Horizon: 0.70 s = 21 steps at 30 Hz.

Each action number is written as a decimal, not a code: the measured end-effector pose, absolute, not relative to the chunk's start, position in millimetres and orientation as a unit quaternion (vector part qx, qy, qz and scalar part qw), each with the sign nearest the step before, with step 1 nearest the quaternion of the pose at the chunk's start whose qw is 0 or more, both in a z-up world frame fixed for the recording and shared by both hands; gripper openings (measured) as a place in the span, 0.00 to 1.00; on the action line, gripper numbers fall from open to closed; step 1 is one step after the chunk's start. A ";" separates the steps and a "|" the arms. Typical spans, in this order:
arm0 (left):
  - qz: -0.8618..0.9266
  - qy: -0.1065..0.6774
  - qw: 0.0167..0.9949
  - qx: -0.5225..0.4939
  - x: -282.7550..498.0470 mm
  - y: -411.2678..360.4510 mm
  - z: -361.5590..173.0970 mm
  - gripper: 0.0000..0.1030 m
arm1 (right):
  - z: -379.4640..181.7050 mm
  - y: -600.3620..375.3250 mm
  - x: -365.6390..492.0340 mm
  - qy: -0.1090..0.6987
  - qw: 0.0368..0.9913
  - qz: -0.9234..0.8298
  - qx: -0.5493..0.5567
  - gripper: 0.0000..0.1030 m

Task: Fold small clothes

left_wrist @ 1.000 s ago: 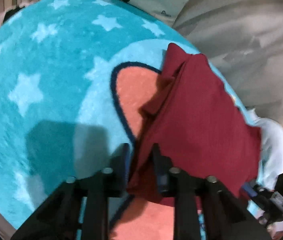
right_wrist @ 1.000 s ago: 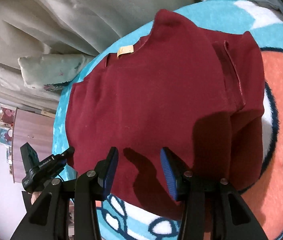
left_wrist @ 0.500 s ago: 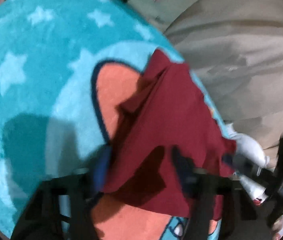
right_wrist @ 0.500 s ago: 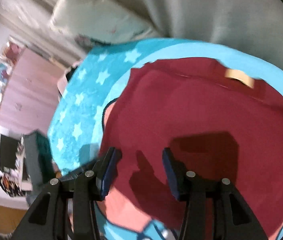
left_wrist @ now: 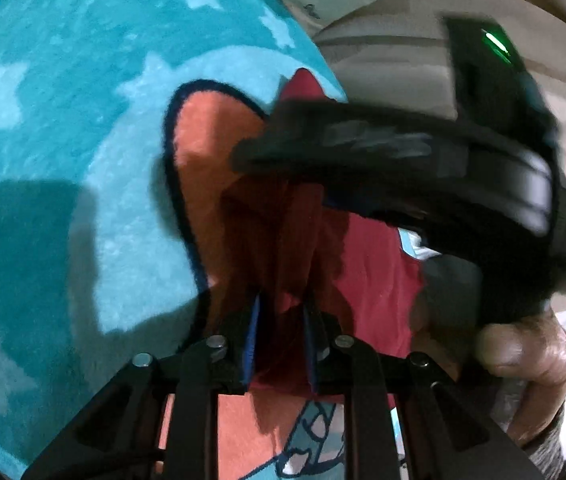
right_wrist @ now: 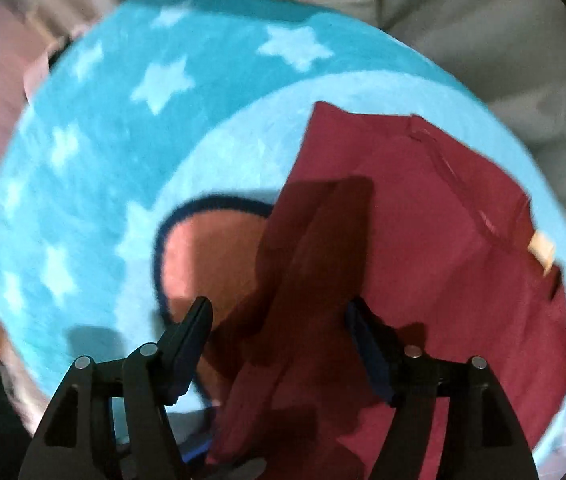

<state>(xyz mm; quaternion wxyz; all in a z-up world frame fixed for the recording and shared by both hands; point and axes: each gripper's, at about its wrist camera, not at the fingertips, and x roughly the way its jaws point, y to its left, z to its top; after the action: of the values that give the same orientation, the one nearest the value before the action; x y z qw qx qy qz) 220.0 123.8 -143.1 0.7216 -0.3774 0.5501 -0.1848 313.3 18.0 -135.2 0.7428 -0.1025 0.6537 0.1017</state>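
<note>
1. The shirt (right_wrist: pixel 435 264), dark red, lies on a turquoise blanket (right_wrist: pixel 95 184) with pale stars and an orange patch (right_wrist: pixel 211 256) outlined in dark blue.
2. In the right wrist view the shirt covers the right half of the blanket; its collar edge with a tan label (right_wrist: pixel 541 249) lies toward the far right.
3. A fold of the shirt rises in a shadowed ridge running from the middle of that view down toward the bottom edge.
4. The left gripper (left_wrist: pixel 281 344) has its blue-padded fingers (left_wrist: pixel 251 340) close together, pinching a bunched edge of the shirt (left_wrist: pixel 371 272) between them.
5. The cloth hangs in vertical creases above that pinch, over the edge of the orange patch (left_wrist: pixel 207 160).
6. The right gripper (right_wrist: pixel 279 344) has its fingers (right_wrist: pixel 191 336) spread wide, holding nothing; the shirt's raised fold lies between and below them.
7. In the left wrist view the right gripper's black body (left_wrist: pixel 463 168) crosses just above the shirt, blurred, with a green light on top.
8. The right hand (left_wrist: pixel 531 356) grips its handle at the lower right.
9. Beige bedding (right_wrist: pixel 463 20) lies beyond the blanket's far edge.
</note>
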 end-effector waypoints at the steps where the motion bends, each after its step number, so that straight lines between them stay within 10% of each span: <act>1: -0.189 0.549 0.723 -0.374 217.5 125.2 -139.8 0.17 | -135.9 20.8 310.9 0.650 0.745 0.094 -0.116 0.66; 9: -0.204 0.531 0.741 -0.357 199.1 141.0 -117.7 0.17 | -123.2 11.0 278.4 0.578 0.795 0.115 -0.143 0.22; 21: -0.141 0.481 0.799 -0.333 163.0 145.9 -67.5 0.33 | -51.2 -171.4 231.7 0.500 0.842 0.138 0.146 0.15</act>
<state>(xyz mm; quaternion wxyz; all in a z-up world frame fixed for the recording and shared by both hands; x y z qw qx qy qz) 163.0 145.9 -67.5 0.7988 -0.3327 0.4808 -0.1414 231.7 -171.4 -51.2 0.8422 0.1459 0.5003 0.1385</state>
